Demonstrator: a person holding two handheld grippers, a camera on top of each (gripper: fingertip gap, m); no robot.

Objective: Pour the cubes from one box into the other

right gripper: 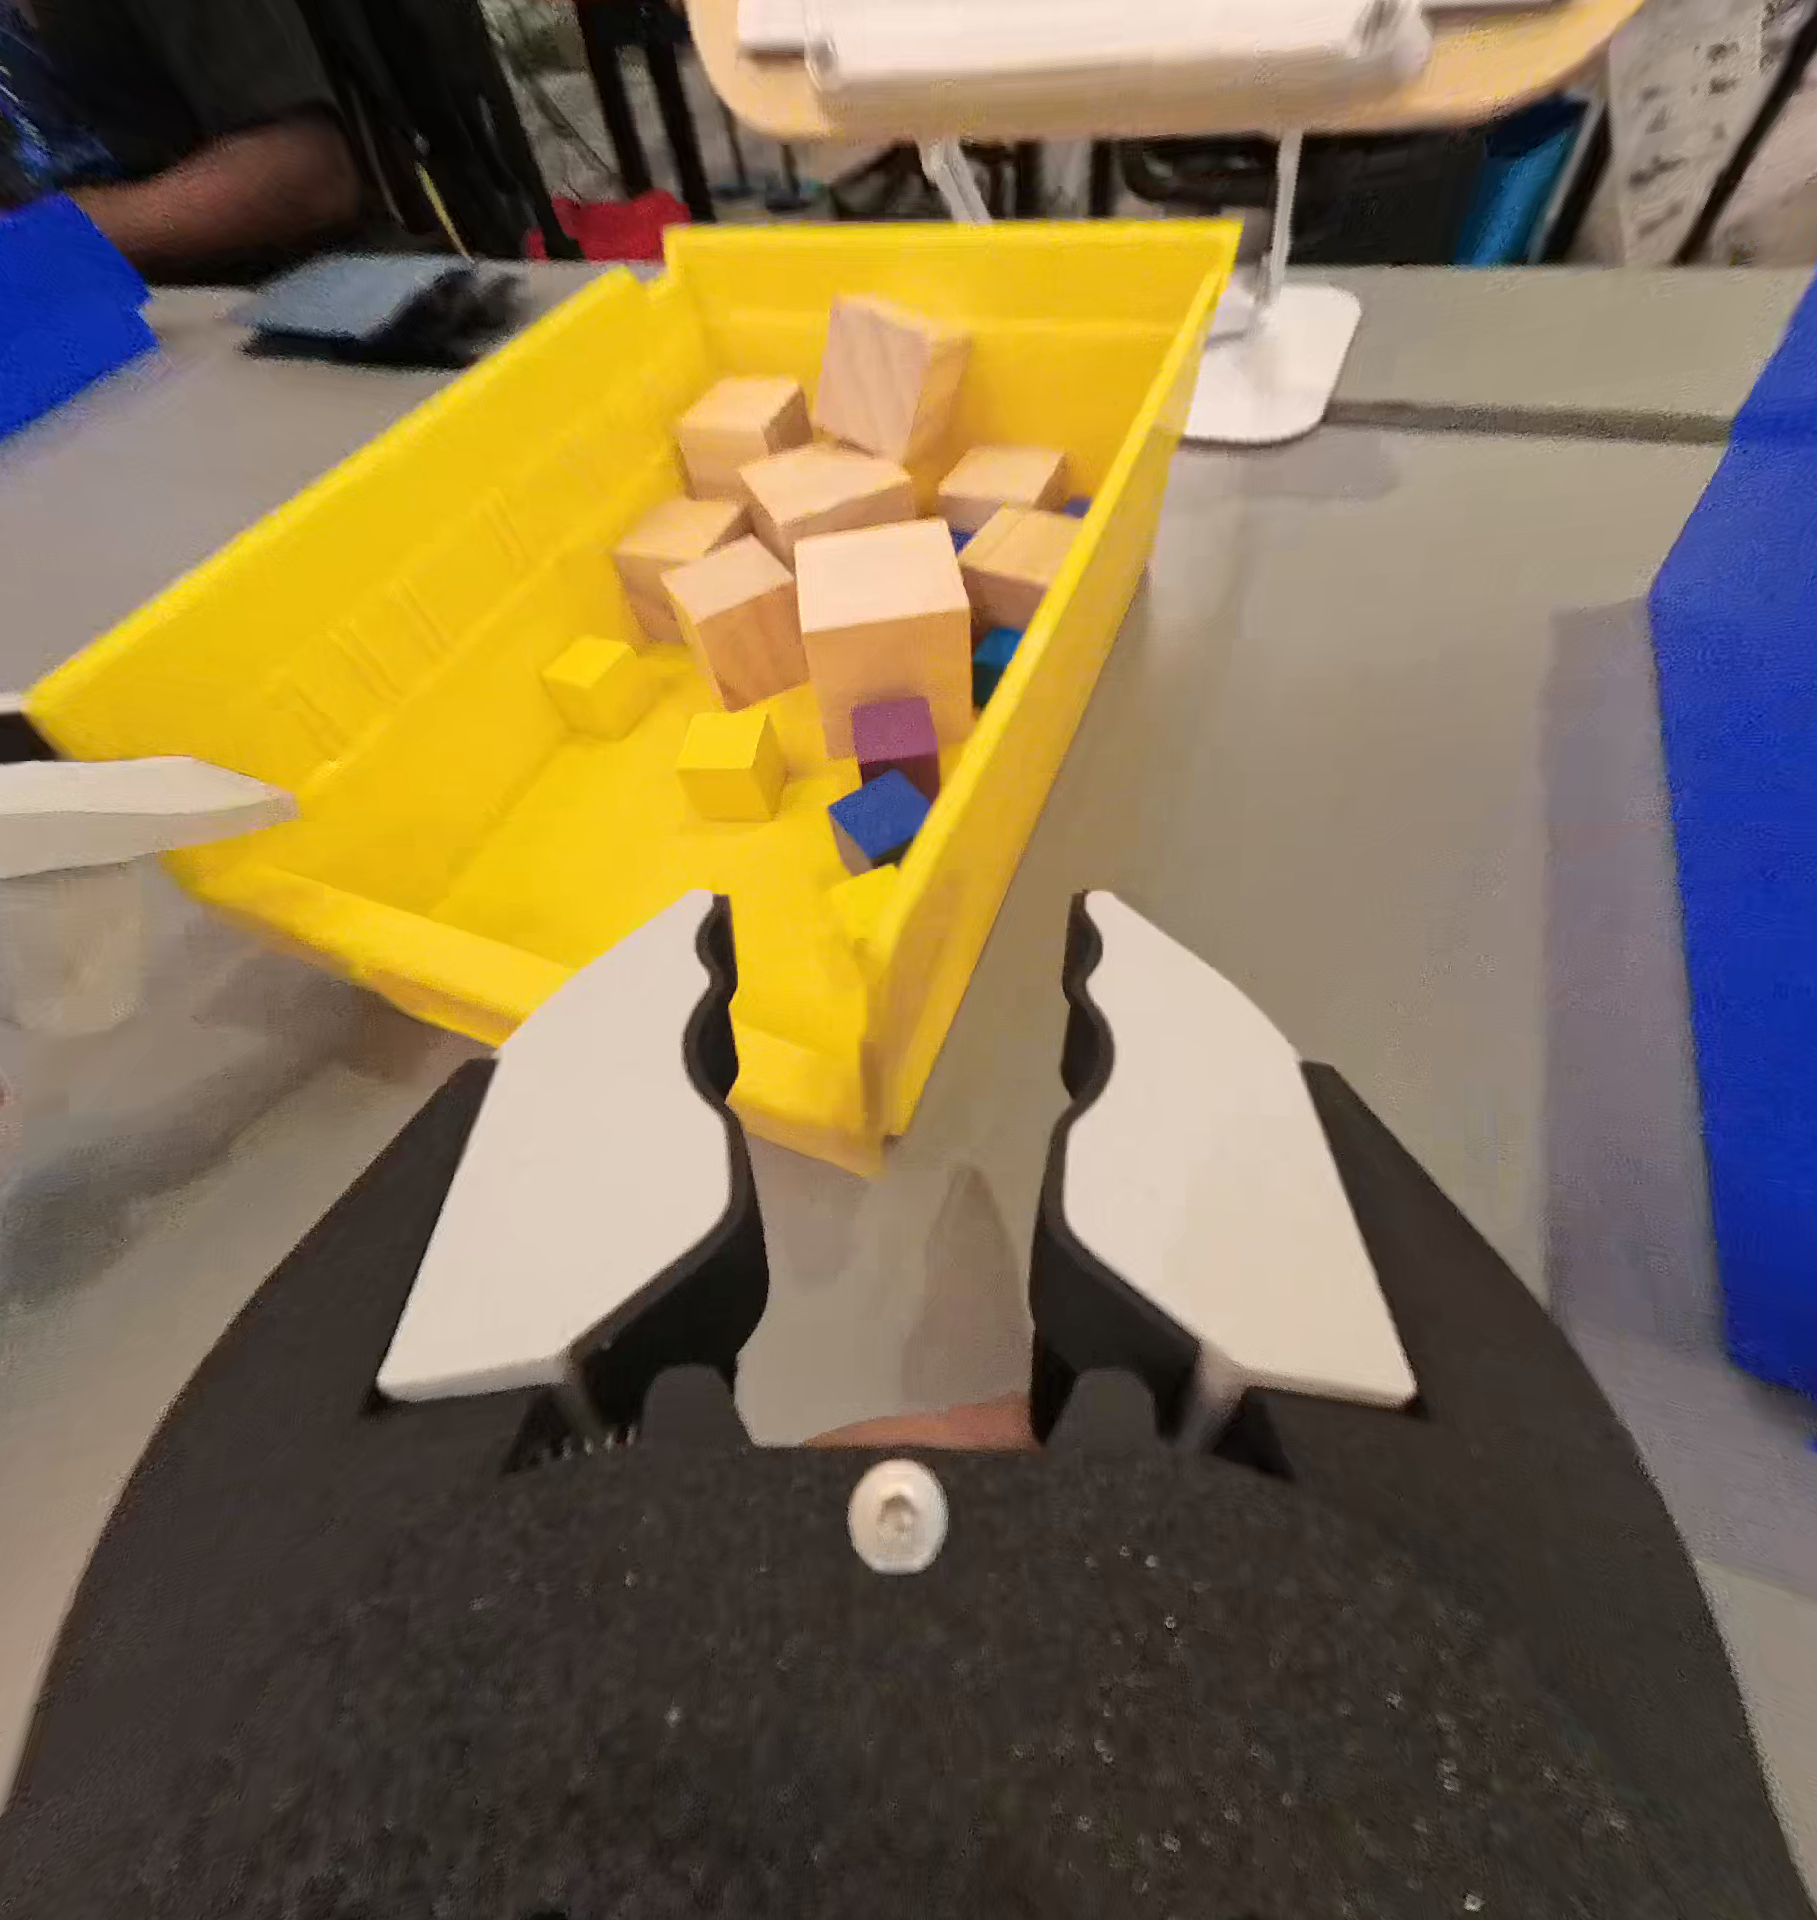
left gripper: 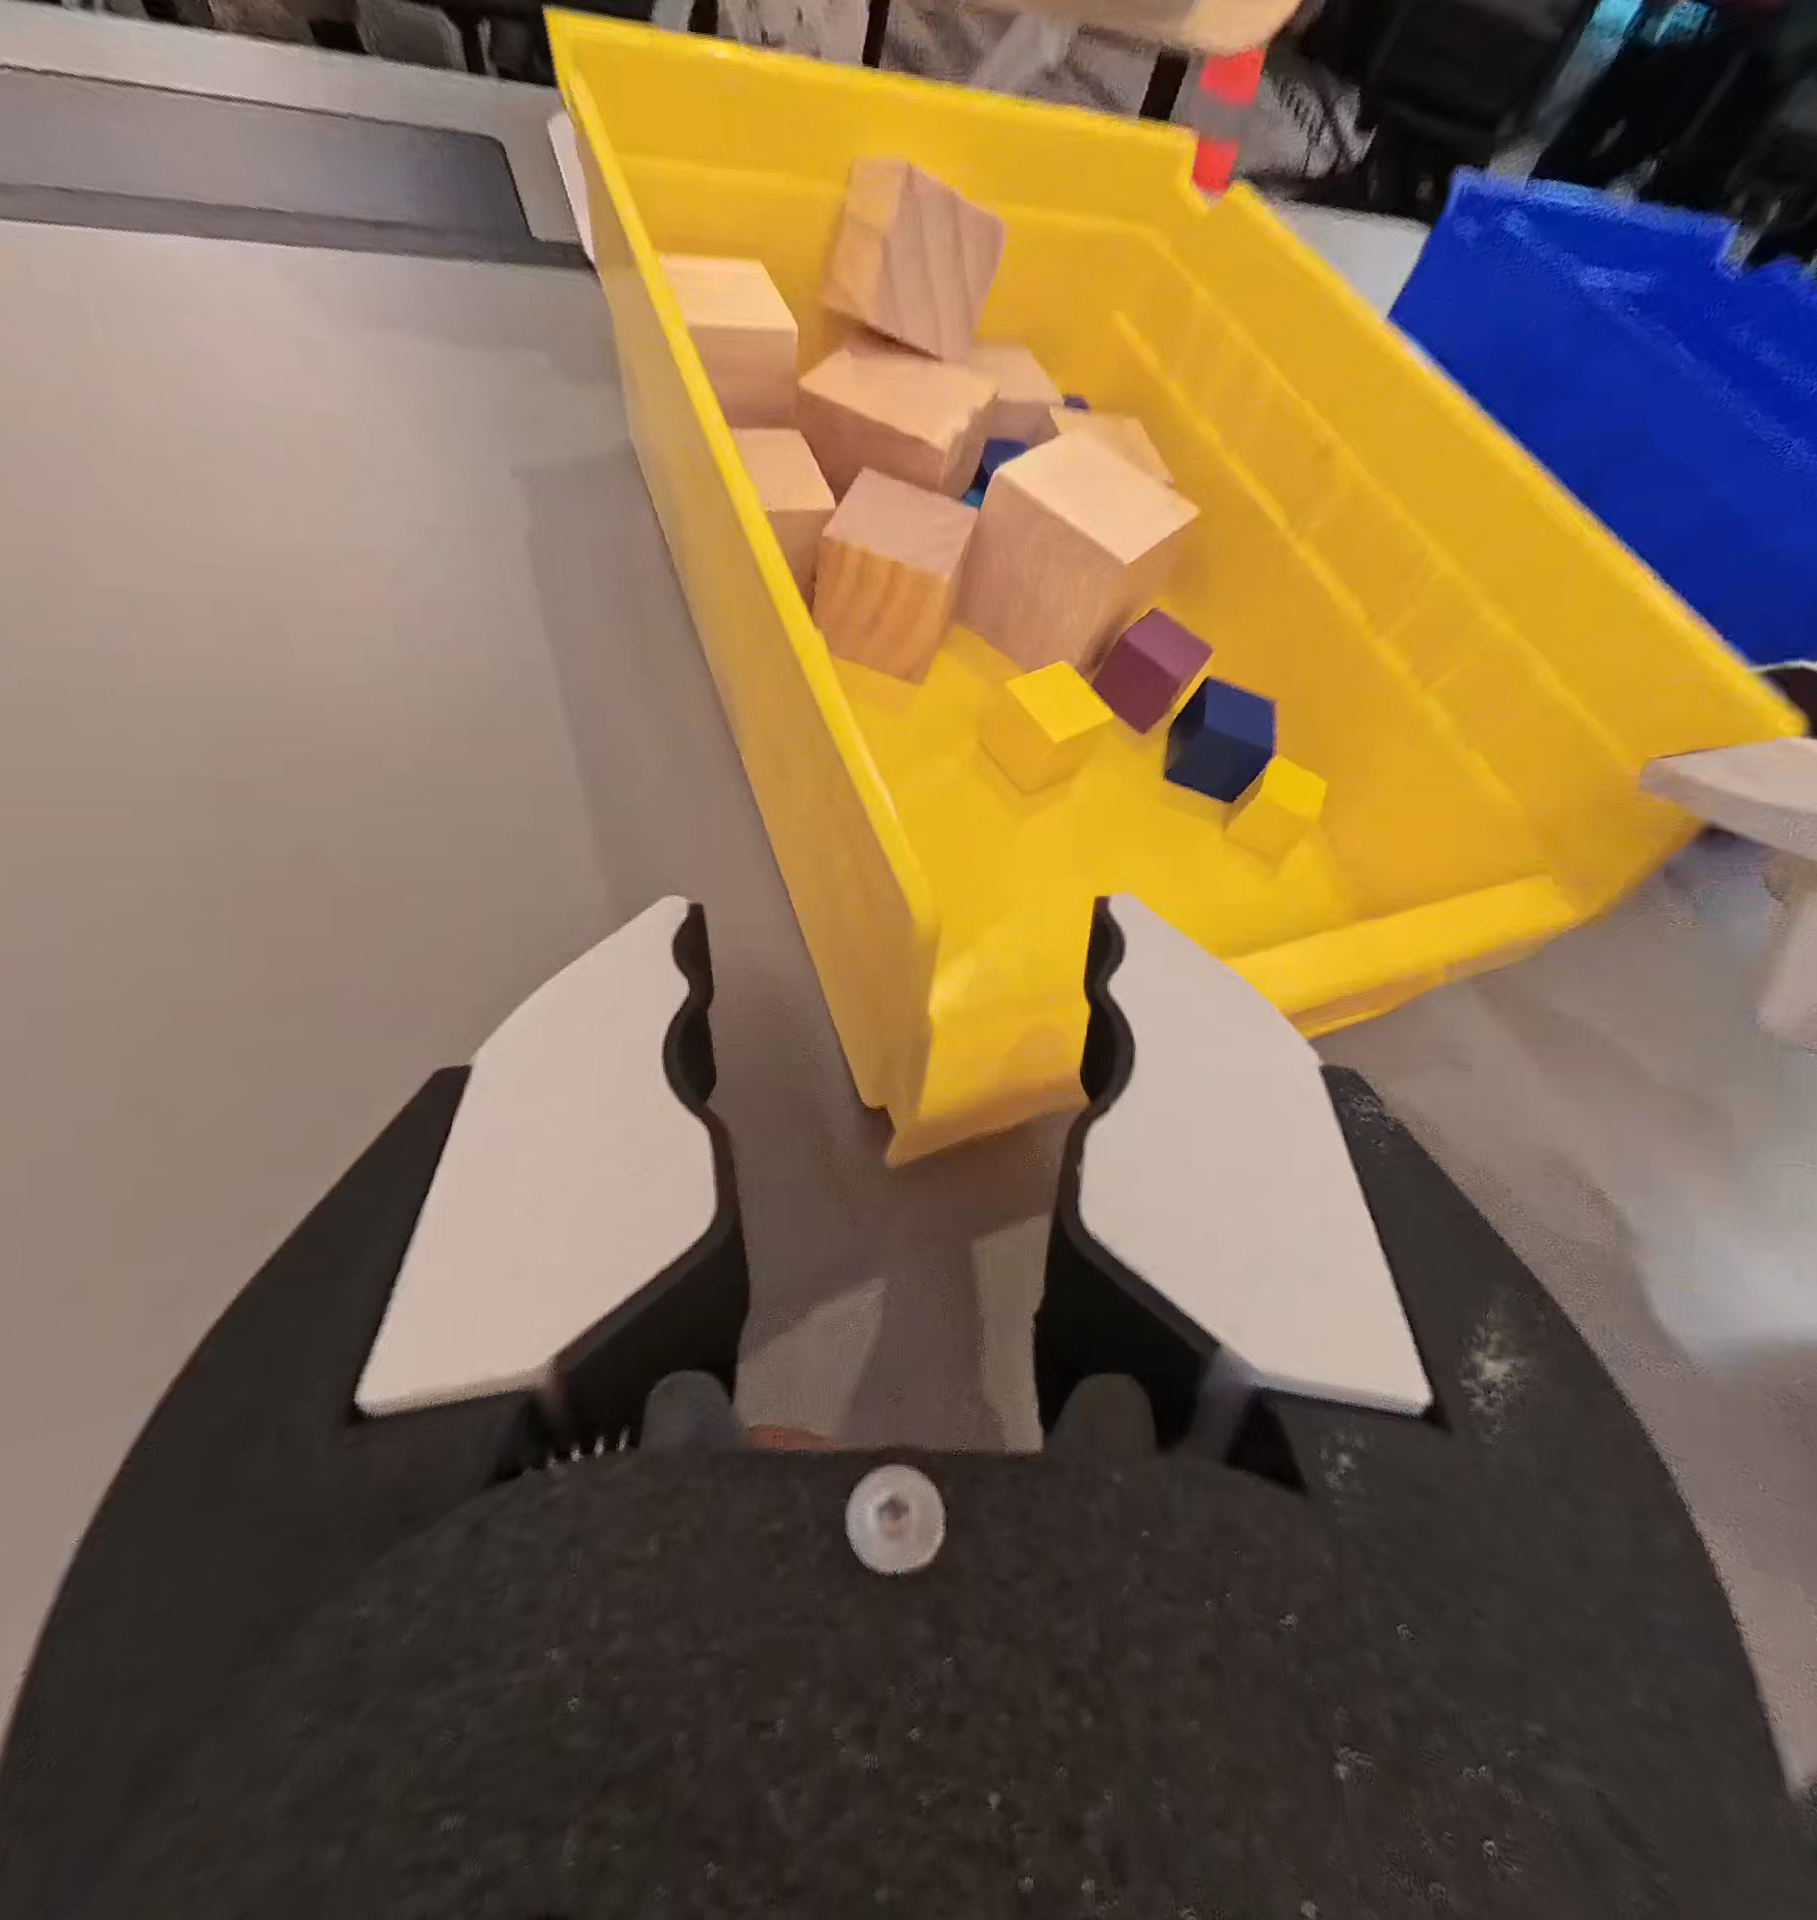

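Note:
A yellow box (left gripper: 1423, 623) stands on the grey table and holds several large wooden cubes (left gripper: 1070, 551) and small yellow, purple and blue cubes (left gripper: 1221, 738). My left gripper (left gripper: 896, 914) is open, with the box's near left corner between its fingers. In the right wrist view the yellow box (right gripper: 364, 644) and the wooden cubes (right gripper: 883, 613) show again. My right gripper (right gripper: 899, 904) is open and straddles the box's near right corner wall. A blue box (right gripper: 1777, 831) stands to the right; it also shows in the left wrist view (left gripper: 1662, 416).
Each view shows the other gripper's white finger at the box's opposite near corner (left gripper: 1766, 790) (right gripper: 104, 810). A second blue box (right gripper: 31, 312), a dark folded cloth (right gripper: 364, 312), a white stand base (right gripper: 1268, 364) and a person's arm (right gripper: 208, 197) are at the far side.

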